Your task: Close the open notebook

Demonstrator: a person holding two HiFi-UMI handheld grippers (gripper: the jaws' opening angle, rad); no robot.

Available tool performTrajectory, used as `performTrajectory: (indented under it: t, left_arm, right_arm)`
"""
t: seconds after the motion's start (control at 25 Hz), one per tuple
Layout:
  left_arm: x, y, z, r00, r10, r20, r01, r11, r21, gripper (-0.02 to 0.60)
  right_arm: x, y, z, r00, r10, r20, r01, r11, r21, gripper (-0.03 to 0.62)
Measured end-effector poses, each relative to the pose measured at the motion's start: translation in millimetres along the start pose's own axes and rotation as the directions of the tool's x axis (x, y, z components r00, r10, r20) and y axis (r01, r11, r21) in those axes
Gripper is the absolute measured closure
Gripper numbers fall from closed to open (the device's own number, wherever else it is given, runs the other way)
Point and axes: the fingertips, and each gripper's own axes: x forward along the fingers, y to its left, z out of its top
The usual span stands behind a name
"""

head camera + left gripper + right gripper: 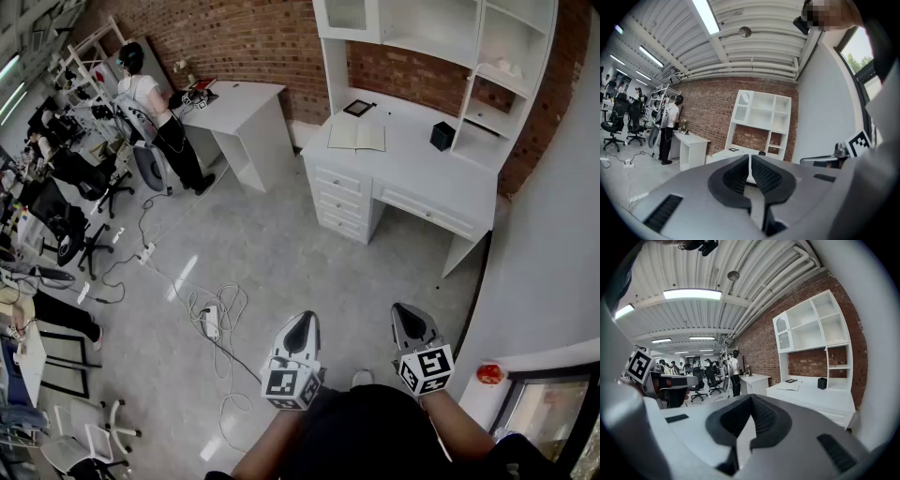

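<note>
You wear a black top (375, 433), and the forearms (272, 448) that come out on either side of it are bare. Ahead of the top on its left side, your left gripper (304, 319) has a smooth pale grey shell tapering to a dark teardrop nose. The right gripper (405, 309), ahead on the top's right side, is built alike. Each carries a white marker cube (292, 382) printed with black squares at the end nearest the top. Seen close, the pads (764, 176) are black and ribbed, with dark slotted insets in the grey housing.
</note>
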Motion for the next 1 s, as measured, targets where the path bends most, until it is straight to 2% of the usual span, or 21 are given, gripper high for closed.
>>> performTrajectory:
  t: [0.2,0.48,0.68,0.8,0.84,0.88,0.92,1.0]
  left_arm:
    - [-1,10,-3,1.0,0.009,0.01,-0.009,1.0,-0.015,0.561]
    - [4,3,-10,1.0,0.008,0.012,-0.008,1.0,-0.024,0.561]
    - [8,-2,-9,1.0,0.005,0.015,-0.005,1.0,-0.011,0.561]
    - [13,-3,-16,1.0,-0.006,-0.001,0.006,0.999,-0.052,0.561]
    - [15,-3,-19,1.0,-0.008,-0.016,0.007,0.998,-0.056,0.56]
    - [17,-3,-22,1.0,-0.007,-0.028,0.006,0.999,-0.049,0.558]
    - [19,-4,-23,0.999,-0.007,-0.033,0.006,0.999,-0.035,0.537]
    - [21,-8,-21,0.999,-0.014,-0.031,0.014,1.0,-0.007,0.411]
  right_arm:
    - [1,-2,-2,1.0,-0.01,0.001,0.01,1.0,-0.018,0.595]
    - [-1,-3,-3,1.0,0.001,0.003,-0.001,1.0,-0.027,0.595]
    - [-6,-14,-2,1.0,-0.02,0.006,0.02,0.999,-0.032,0.595]
    - [-8,-21,-5,1.0,-0.021,0.013,0.021,1.0,-0.017,0.595]
    - [-9,-24,-6,1.0,-0.013,0.017,0.014,1.0,-0.003,0.564]
    - [-10,-27,-7,1.0,-0.006,0.02,0.005,1.0,0.012,0.491]
    - [-11,-30,-8,1.0,-0.002,0.021,0.002,1.0,0.026,0.443]
    - [-14,-39,-9,1.0,-0.015,0.028,0.014,0.999,0.042,0.388]
